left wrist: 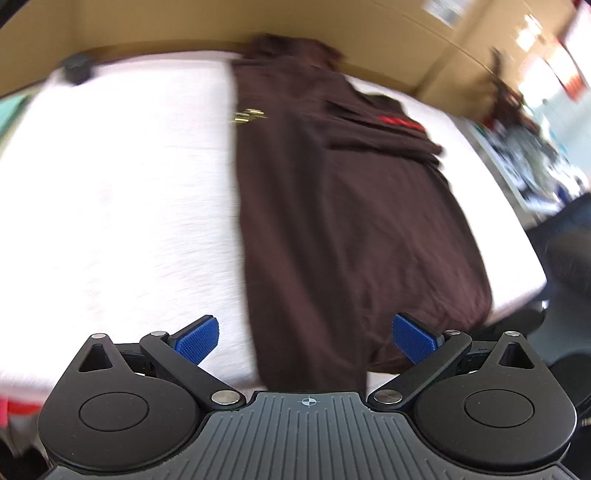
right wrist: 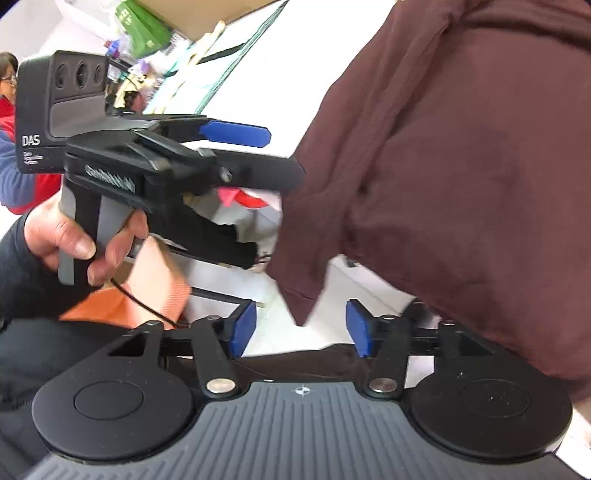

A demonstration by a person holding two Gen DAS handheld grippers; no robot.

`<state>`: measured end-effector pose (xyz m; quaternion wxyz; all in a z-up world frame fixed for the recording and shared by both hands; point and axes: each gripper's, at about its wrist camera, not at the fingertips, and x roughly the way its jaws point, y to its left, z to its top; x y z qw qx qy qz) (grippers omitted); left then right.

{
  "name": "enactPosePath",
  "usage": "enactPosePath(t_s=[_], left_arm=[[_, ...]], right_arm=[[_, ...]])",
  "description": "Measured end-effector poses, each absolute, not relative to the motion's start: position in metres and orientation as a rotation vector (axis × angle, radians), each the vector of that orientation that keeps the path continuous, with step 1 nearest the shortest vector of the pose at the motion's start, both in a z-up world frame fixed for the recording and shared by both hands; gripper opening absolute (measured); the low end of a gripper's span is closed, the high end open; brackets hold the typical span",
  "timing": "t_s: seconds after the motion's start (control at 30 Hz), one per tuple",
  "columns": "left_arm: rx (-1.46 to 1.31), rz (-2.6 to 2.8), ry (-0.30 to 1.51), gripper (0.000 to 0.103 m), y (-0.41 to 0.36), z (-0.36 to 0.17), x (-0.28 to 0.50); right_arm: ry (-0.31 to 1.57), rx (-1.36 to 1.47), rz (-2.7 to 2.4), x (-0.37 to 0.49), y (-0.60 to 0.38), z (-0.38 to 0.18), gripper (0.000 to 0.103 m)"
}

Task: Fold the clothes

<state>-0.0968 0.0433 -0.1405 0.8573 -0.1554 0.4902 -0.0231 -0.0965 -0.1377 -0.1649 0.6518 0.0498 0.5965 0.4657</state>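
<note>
A dark brown garment (left wrist: 332, 206) lies lengthwise on the white table (left wrist: 122, 199), one side folded in to a straight left edge, a sleeve doubled over at the upper right. A small gold mark (left wrist: 249, 116) and a red patch (left wrist: 400, 122) show on it. My left gripper (left wrist: 304, 338) hovers open over the garment's near hem. In the right wrist view the same brown garment (right wrist: 461, 166) hangs over the table edge, and my right gripper (right wrist: 301, 328) stands open just below a hanging corner. The left gripper (right wrist: 236, 155) appears there too, held in a hand (right wrist: 70, 236).
A cardboard wall (left wrist: 369, 33) runs behind the table. A small dark object (left wrist: 75, 68) sits at the far left corner. An orange bag (right wrist: 147, 284) and assorted items lie below the table edge. A person in red (right wrist: 14, 147) stands at the far left.
</note>
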Motion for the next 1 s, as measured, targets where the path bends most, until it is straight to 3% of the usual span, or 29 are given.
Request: enactPosePath(t_s=[0.33,0.4,0.43,0.57,0.77,0.9,1.0], left_arm=[[-0.443,0.059,1.017,0.103,0.062,-0.155,-0.137],[-0.452,0.072,1.023,0.103,0.062,-0.159,-0.144],[-0.457,0.077,1.020,0.103,0.063,-0.159,-0.147],[-0.475,0.101,0.984,0.103,0.072,-0.150,-0.155],[-0.527,0.101,0.961,0.103,0.085,-0.148,-0.162],[-0.532,0.087,0.980,0.103,0.079,-0.156,-0.160],[-0.512,0.071,0.980,0.103,0.073,-0.154,-0.158]], right_arm=[[1.288,0.083,1.044,-0.113,-0.098,-0.197,0.058],[1.302,0.081,1.041,-0.115,-0.096,-0.202,0.035],[1.314,0.079,1.040,-0.115,-0.095,-0.204,0.013],[1.309,0.098,1.089,-0.116,-0.097,-0.188,0.012],[1.295,0.405,1.305,-0.096,-0.136,-0.152,0.012],[1.376,0.093,1.068,-0.091,-0.140,-0.175,0.012],[1.457,0.143,1.027,-0.091,-0.135,-0.207,0.012]])
